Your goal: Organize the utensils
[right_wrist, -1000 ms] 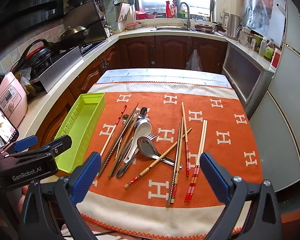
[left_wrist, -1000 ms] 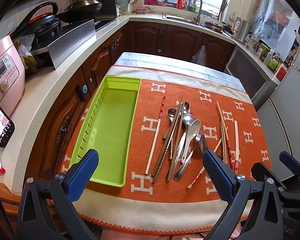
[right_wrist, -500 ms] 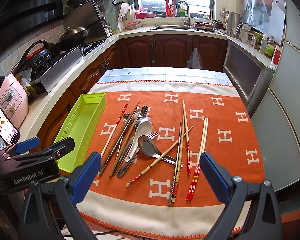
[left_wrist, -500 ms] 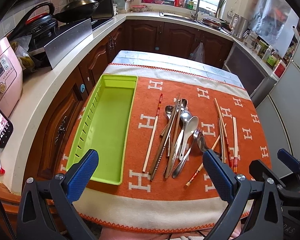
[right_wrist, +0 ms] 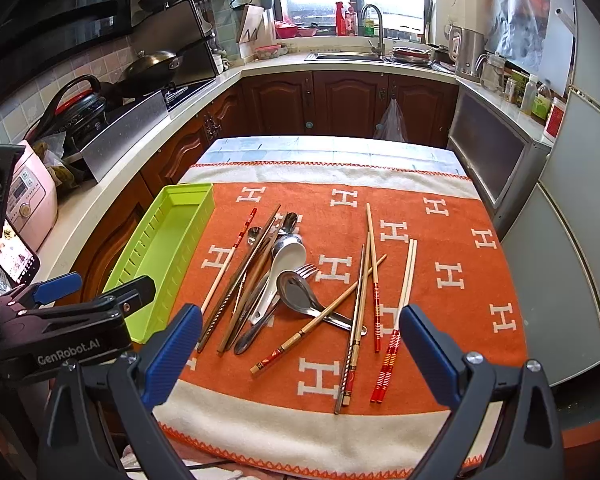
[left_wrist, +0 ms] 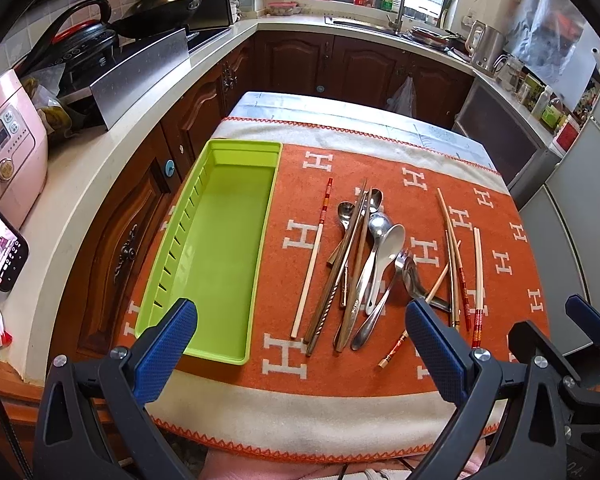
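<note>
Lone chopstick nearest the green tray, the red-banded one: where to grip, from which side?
Grip the plain pale shaft of the chopstick near its lower end, coming from above with the left gripper, jaws across its width. It lies flat on the orange cloth, apart from the utensil pile, so both long sides look clear, probably.
</note>
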A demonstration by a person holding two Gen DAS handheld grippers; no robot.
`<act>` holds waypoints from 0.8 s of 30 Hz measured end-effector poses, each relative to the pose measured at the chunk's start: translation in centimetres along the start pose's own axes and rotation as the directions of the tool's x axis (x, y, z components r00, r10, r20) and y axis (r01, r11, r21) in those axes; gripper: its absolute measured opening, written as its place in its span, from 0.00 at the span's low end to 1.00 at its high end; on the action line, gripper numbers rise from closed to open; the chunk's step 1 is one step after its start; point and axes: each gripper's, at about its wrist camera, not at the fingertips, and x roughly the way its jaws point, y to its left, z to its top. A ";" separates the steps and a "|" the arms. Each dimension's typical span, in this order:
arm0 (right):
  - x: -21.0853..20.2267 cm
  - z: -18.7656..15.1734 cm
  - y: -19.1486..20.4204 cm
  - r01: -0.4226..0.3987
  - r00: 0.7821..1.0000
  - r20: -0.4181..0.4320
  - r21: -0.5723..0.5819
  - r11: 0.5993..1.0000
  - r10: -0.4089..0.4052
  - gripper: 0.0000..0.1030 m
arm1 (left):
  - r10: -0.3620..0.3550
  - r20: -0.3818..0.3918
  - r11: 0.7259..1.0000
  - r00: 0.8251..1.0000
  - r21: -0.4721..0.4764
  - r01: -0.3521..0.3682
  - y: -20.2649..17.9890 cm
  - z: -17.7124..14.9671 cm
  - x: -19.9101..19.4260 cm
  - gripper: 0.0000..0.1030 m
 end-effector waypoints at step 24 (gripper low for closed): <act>-0.1 0.0 0.2 -0.021 1.000 -0.013 0.012 1.000 0.021 0.91 | -0.014 -0.024 1.000 1.000 0.009 0.014 -0.4 0.2 0.5 0.99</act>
